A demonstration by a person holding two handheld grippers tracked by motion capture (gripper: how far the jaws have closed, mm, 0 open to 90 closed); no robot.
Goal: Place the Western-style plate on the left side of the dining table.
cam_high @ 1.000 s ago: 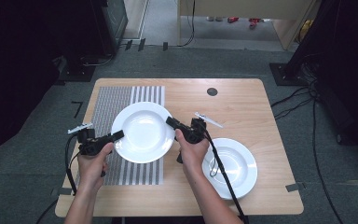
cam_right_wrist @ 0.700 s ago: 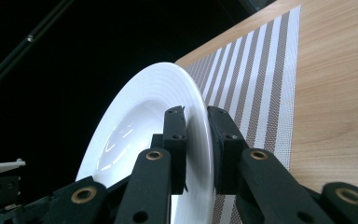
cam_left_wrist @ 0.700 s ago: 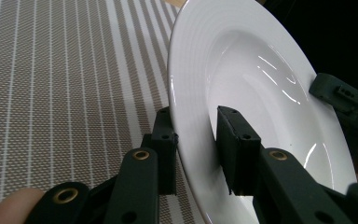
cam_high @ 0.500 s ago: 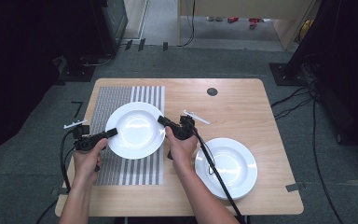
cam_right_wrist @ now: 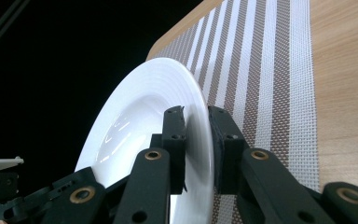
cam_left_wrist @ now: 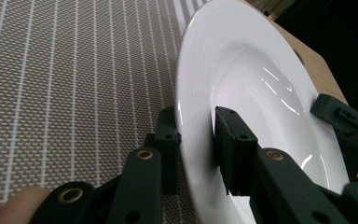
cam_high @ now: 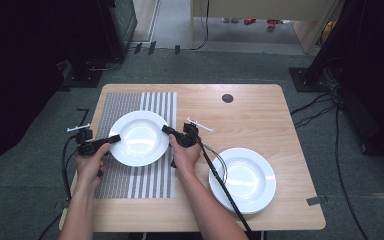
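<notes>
A white deep plate (cam_high: 139, 137) hangs just above the striped grey placemat (cam_high: 130, 182) on the left half of the wooden table. My left gripper (cam_high: 114, 138) is shut on its left rim; in the left gripper view the plate (cam_left_wrist: 261, 93) sits between the two black jaws of the left gripper (cam_left_wrist: 198, 140). My right gripper (cam_high: 167, 130) is shut on the opposite rim, and in the right gripper view the right gripper (cam_right_wrist: 196, 135) pinches the plate's (cam_right_wrist: 135, 126) edge over the placemat (cam_right_wrist: 261, 70).
A second white plate (cam_high: 242, 179), seemingly atop another, rests on the bare wood at the right. A small dark round cap (cam_high: 227, 98) lies near the table's far edge. Cables trail from both grippers toward the table's near edge; the floor around is dark.
Both hands have carried the plate leftward and down, from the placemat's right edge to over its middle. Both grips on the rim are unchanged.
</notes>
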